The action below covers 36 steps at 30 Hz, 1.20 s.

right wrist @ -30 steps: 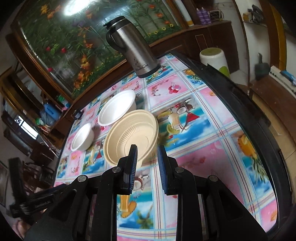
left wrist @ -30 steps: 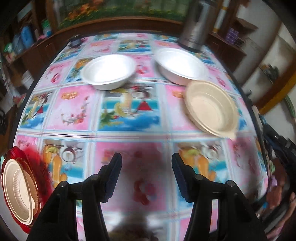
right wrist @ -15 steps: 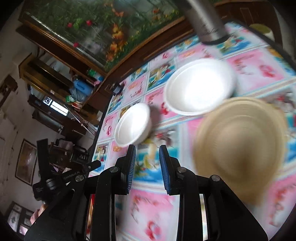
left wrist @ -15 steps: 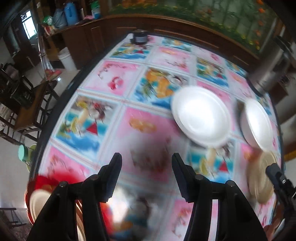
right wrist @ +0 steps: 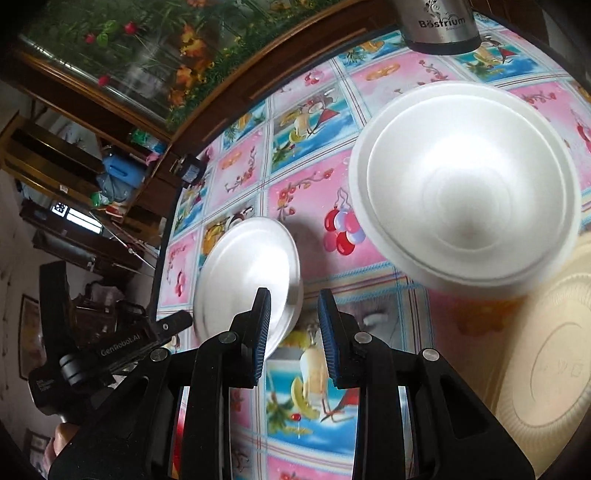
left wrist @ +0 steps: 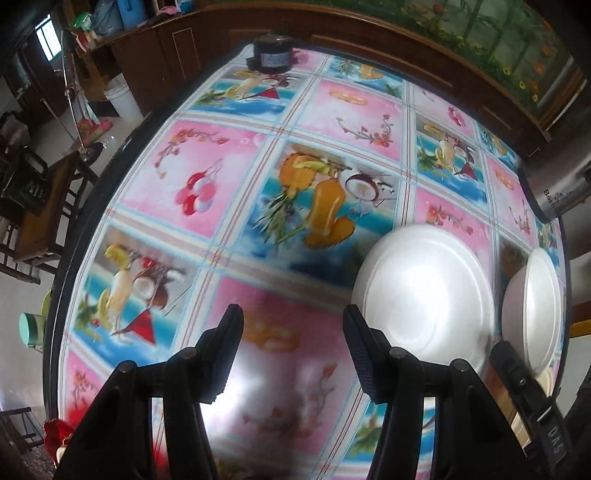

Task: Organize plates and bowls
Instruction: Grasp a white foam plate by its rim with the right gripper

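Note:
Two white foam bowls sit on the fruit-patterned table. The smaller white bowl point(left wrist: 424, 295) point(right wrist: 247, 280) lies just right of my open, empty left gripper point(left wrist: 293, 325). The larger white bowl point(left wrist: 535, 310) point(right wrist: 469, 181) lies beyond it. My right gripper point(right wrist: 293, 317) is open with a narrow gap and empty; its left fingertip overlaps the smaller bowl's near rim in the view. A beige bowl point(right wrist: 546, 362) fills the right wrist view's lower right. The left gripper's body point(right wrist: 110, 350) shows at that view's left.
A steel thermos point(right wrist: 436, 22) point(left wrist: 557, 188) stands at the far side of the table. A small dark jar point(left wrist: 271, 55) sits at the far edge. A red item point(left wrist: 55, 439) shows at the lower left corner. Chairs and cabinets surround the table.
Both grippers have swung left and moved in over the table. The white bowls now look larger and nearer; the beige bowl has slid to the right wrist view's edge. Jaw gaps are unchanged.

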### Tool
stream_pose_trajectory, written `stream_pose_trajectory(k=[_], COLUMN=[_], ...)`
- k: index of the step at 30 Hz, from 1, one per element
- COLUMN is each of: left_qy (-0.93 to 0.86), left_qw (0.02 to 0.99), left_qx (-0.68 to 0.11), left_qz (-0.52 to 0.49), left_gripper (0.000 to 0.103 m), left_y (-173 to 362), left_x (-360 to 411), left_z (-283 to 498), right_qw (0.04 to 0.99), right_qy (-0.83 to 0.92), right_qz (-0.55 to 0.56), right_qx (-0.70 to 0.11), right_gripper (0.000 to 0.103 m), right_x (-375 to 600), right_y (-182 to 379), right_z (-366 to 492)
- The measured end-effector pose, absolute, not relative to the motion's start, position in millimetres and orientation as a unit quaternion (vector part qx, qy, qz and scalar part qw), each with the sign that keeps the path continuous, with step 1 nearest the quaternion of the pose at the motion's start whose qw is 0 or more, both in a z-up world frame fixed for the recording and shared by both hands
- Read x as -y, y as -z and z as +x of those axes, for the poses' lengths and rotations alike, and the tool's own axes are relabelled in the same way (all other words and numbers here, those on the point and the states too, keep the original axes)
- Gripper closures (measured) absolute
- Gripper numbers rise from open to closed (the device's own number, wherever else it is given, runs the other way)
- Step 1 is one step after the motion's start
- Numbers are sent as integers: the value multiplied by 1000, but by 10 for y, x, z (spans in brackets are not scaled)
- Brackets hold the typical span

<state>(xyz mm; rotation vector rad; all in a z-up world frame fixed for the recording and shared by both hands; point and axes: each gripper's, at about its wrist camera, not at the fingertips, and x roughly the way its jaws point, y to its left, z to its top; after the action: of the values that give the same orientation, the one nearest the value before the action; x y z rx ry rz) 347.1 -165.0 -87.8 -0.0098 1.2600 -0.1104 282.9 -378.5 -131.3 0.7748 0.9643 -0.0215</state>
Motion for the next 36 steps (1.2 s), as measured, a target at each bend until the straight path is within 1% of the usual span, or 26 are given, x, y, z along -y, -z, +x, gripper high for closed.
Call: stream_pose_trajectory(k=[6, 12, 14, 24, 31, 32, 33, 34, 35, 36], left_qy=[60, 77, 82, 106, 102, 103, 103, 104, 108, 113], left_qw=[801, 808, 810, 785, 788, 788, 788, 786, 783, 780], left_qx=[-596, -582, -578, -609, -607, -606, -607, -609, -611, -613], left_qz=[-6, -46, -48, -44, -36, -35, -32, -32, -37, -41], left_gripper=[47, 47, 44, 44, 47, 52, 61, 67, 78, 83], left_y=[926, 757, 729, 994, 1063, 1068, 1077, 1090, 1106, 1116], left_x=[1704, 1590, 1613, 1917, 1968, 1972, 1983, 1992, 1998, 2007], left_z=[3552, 3579, 3596, 3675, 3654, 3648, 3645, 3643, 3642, 3639], right_qw=[810, 803, 804, 811, 814, 816, 817, 817, 817, 817], right_qy=[16, 15, 17, 32, 42, 43, 44, 46, 50, 53], right_qz=[362, 378, 379, 377, 371, 368, 365, 361, 357, 354], right_qx=[-461, -461, -458, -447, -446, -445, -445, -447, -450, -453], right_gripper=[77, 77, 77, 77, 77, 77, 77, 77, 77, 87], right_x=[3803, 3851, 3853, 3871, 3839, 3828, 3819, 3805, 3793, 3784], right_y=[1403, 1466, 1470, 1456, 1486, 1484, 1486, 1498, 1513, 1534], right_z=[2944, 2949, 2944, 2911, 2945, 2952, 2962, 2975, 2988, 2992])
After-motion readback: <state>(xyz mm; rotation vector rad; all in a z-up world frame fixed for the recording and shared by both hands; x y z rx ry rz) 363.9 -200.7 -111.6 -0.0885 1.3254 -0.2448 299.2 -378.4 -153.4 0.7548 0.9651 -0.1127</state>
